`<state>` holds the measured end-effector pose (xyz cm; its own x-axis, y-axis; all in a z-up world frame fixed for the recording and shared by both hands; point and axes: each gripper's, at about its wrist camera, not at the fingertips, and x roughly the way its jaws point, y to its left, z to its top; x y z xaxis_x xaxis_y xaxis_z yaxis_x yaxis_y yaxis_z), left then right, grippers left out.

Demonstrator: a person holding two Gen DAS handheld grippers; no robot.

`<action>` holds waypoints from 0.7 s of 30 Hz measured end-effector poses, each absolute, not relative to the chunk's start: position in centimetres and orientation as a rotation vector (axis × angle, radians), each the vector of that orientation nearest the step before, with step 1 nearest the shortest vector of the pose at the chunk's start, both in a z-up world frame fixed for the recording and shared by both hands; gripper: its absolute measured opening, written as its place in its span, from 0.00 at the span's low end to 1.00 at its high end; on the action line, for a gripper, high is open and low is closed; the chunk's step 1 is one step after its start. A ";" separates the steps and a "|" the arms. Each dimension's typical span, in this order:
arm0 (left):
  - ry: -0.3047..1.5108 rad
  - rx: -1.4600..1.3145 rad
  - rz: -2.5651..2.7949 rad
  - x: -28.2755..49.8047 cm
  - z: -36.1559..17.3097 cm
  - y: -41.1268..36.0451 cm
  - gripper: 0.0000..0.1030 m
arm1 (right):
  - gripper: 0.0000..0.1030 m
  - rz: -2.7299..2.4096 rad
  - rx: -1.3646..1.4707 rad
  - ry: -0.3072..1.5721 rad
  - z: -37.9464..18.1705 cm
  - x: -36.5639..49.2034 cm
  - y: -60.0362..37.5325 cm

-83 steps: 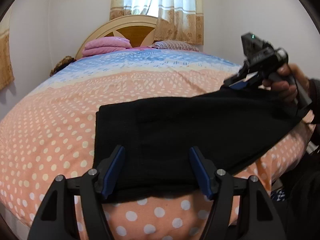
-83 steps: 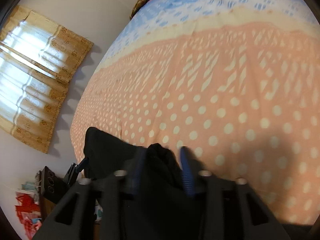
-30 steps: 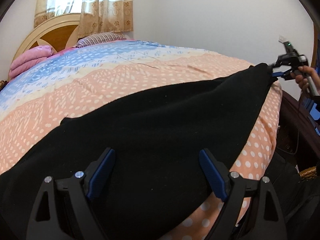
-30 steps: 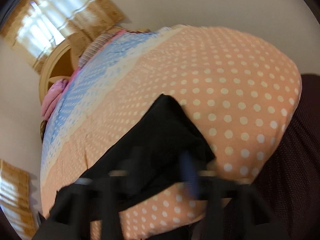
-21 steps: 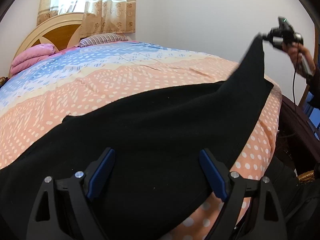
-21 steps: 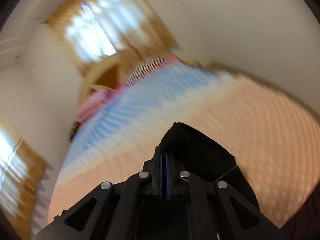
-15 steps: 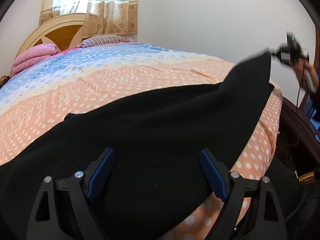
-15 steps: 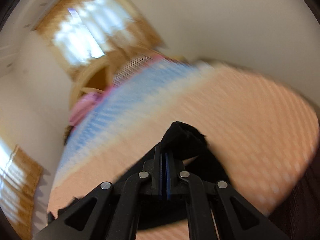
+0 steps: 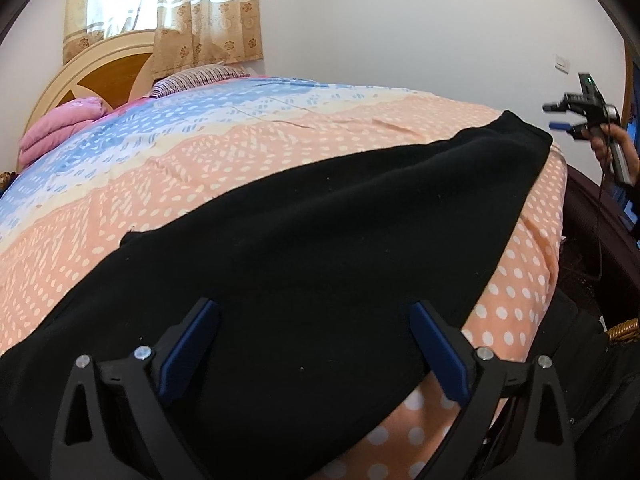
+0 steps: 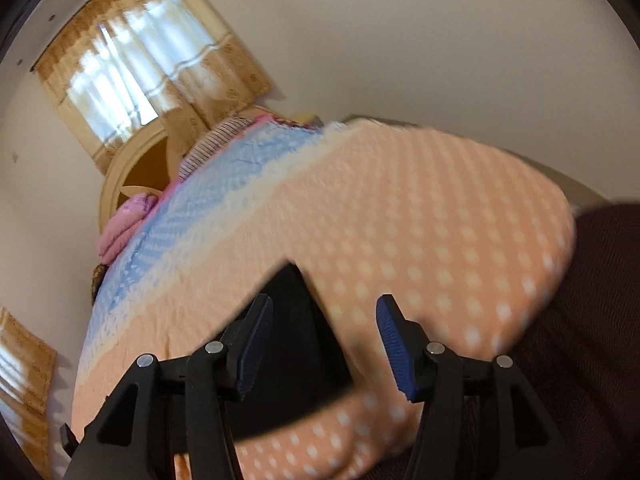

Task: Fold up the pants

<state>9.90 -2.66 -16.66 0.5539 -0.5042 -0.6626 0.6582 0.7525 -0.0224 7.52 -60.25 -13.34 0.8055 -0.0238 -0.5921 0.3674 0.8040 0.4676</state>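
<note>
The black pants [image 9: 320,240] lie stretched flat across the polka-dot bedspread [image 9: 200,168], running from the near left to the far right corner. My left gripper [image 9: 312,344] is open and empty, hovering just over the near part of the pants. My right gripper [image 10: 320,336] is open and empty above the far end of the pants [image 10: 296,320]; it also shows in the left wrist view [image 9: 560,118], held in a hand past the bed's right corner, clear of the cloth.
A headboard [image 9: 100,76] with a pink folded blanket [image 9: 60,128] and a striped pillow [image 9: 196,78] stands at the far end. A dark maroon piece of furniture [image 10: 580,320] sits off the bed's right edge. A curtained window [image 9: 160,4] is behind.
My right gripper has let go of the pants' end, which dropped flat onto the bed, and has opened and pulled back. My left gripper has stayed open over the near part.
</note>
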 end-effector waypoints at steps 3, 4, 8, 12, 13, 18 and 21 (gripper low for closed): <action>0.688 0.232 -0.668 10.0 -16.1 -2.1 0.96 | 0.54 -0.144 0.556 0.660 -12.6 11.2 -59.4; 0.677 0.217 -0.647 10.3 -15.7 -1.5 0.96 | 0.54 -0.132 0.548 0.684 -13.0 12.1 -59.2; 0.636 0.134 -0.551 11.4 -14.2 2.0 0.96 | 0.29 -0.115 0.461 0.803 -15.2 16.0 -57.0; 0.656 0.085 -0.457 13.1 -13.7 5.7 0.98 | 0.00 -0.131 0.369 0.812 -15.8 16.8 -55.4; 0.664 0.079 -0.436 13.6 -13.9 6.5 0.98 | 0.00 -0.143 0.366 0.793 -15.5 16.5 -55.5; 0.704 0.069 -0.380 14.8 -15.0 8.6 0.98 | 0.00 -0.308 0.353 0.763 -15.5 15.3 -57.7; 0.713 0.039 -0.376 14.8 -14.8 8.7 0.98 | 0.01 -0.242 0.326 0.719 -14.4 14.7 -56.8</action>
